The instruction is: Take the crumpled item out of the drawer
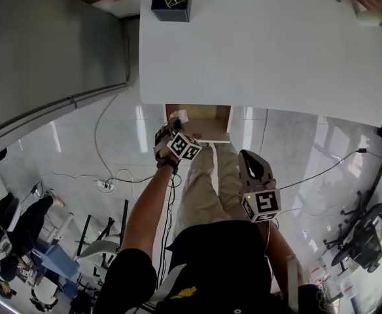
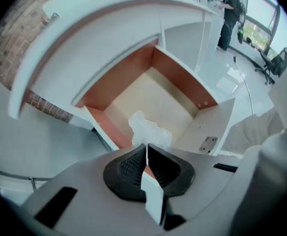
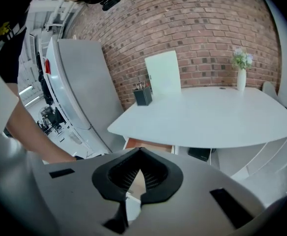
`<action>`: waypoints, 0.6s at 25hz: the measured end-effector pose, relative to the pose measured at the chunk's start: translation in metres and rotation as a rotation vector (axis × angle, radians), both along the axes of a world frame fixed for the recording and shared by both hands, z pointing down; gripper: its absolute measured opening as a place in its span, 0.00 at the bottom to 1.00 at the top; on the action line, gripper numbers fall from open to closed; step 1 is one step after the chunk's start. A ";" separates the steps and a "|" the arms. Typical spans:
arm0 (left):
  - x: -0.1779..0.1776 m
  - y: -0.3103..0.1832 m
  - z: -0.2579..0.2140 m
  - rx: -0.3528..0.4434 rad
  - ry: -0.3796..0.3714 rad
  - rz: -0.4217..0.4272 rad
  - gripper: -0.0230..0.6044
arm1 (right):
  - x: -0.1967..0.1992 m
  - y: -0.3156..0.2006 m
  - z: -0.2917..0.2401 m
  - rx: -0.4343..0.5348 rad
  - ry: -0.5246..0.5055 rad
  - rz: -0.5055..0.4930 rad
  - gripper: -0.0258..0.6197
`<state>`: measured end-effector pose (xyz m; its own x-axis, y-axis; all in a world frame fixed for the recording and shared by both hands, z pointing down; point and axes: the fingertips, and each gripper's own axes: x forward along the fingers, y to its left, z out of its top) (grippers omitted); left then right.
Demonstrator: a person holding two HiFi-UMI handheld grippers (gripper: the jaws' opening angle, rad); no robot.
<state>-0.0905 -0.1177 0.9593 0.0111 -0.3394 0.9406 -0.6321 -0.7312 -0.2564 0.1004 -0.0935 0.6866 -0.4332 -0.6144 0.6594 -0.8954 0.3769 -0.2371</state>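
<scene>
left gripper (image 2: 147, 147): jaws clamped on crumpled paper (image 2: 149, 128), a tip pinch for a clean lift
crumpled paper: 12 o'clock off the tips, over the open drawer's (image 2: 179, 78) front edge
right gripper (image 3: 139, 152): jaws together, empty, held back from the bench (image 3: 207, 117), probably to stay clear

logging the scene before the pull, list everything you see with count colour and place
table: one, white, above the drawer
drawer: one, wood-coloured inside, open under the table
crumpled item: one, white, at the drawer, pinched by the left gripper
pen holder: one, black, far edge of the table
vase: one, white, with flowers, on the table by the brick wall
panel: one, white, upright against the brick wall
power strip: one, white, on the floor
left gripper: grey, shut on the crumpled item
right gripper: grey, shut, empty, back from the drawer
</scene>
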 end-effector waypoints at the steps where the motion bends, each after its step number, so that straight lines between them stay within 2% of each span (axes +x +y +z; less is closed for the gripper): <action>1: 0.005 -0.003 -0.023 0.029 0.039 -0.001 0.08 | -0.003 -0.007 -0.012 0.019 -0.005 -0.004 0.08; 7: 0.042 -0.019 -0.177 0.234 0.219 0.075 0.08 | -0.014 -0.062 -0.097 0.169 -0.039 0.020 0.08; 10: 0.053 -0.035 -0.255 0.334 0.313 0.048 0.08 | -0.021 -0.089 -0.147 0.259 -0.050 0.008 0.08; 15: 0.054 -0.071 -0.378 0.505 0.484 -0.055 0.08 | -0.016 -0.124 -0.225 0.408 -0.053 0.012 0.08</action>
